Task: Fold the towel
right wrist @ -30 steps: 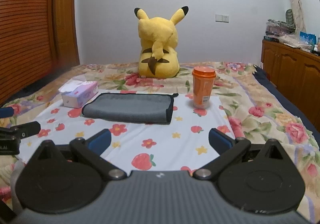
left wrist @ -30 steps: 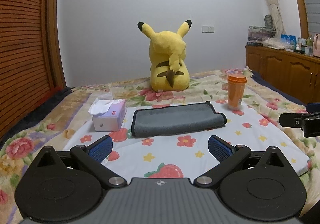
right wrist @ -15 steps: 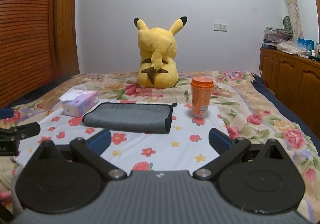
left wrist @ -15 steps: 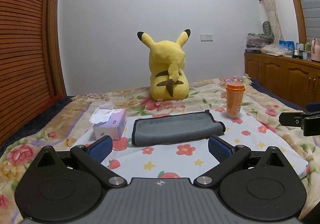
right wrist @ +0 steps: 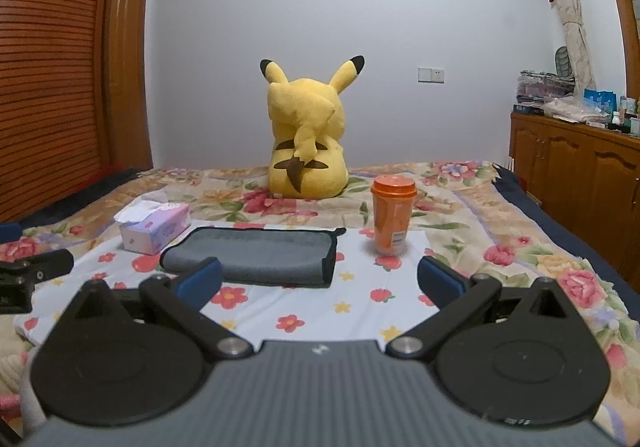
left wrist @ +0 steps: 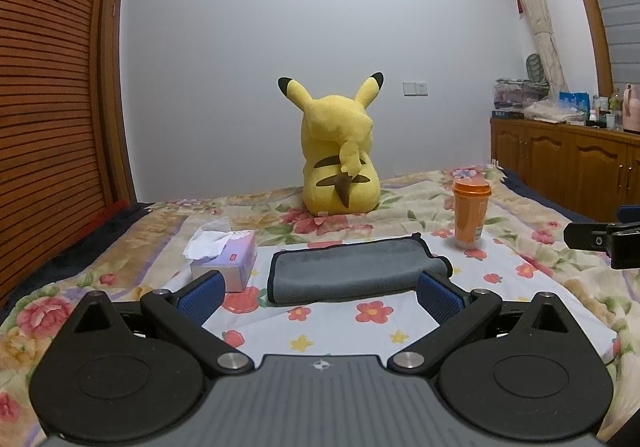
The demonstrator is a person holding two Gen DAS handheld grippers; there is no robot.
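A grey towel (left wrist: 352, 267) with a dark edge lies folded into a flat rectangle on a white flowered cloth (left wrist: 360, 331) on the bed; it also shows in the right wrist view (right wrist: 260, 255). My left gripper (left wrist: 320, 293) is open and empty, held back from the towel's near edge. My right gripper (right wrist: 320, 279) is open and empty, also back from the towel. Each gripper's tip shows at the edge of the other's view: the right gripper (left wrist: 600, 241) and the left gripper (right wrist: 32, 267).
A tissue box (left wrist: 226, 257) sits left of the towel. An orange cup with a lid (left wrist: 470, 213) stands to its right. A yellow plush toy (left wrist: 340, 159) sits behind. Wooden cabinets (left wrist: 568, 163) line the right wall, a slatted wooden door (left wrist: 48, 119) the left.
Both cameras have tilted upward, so the bed and towel sit lower in view. The towel has not moved and both grippers stay open.
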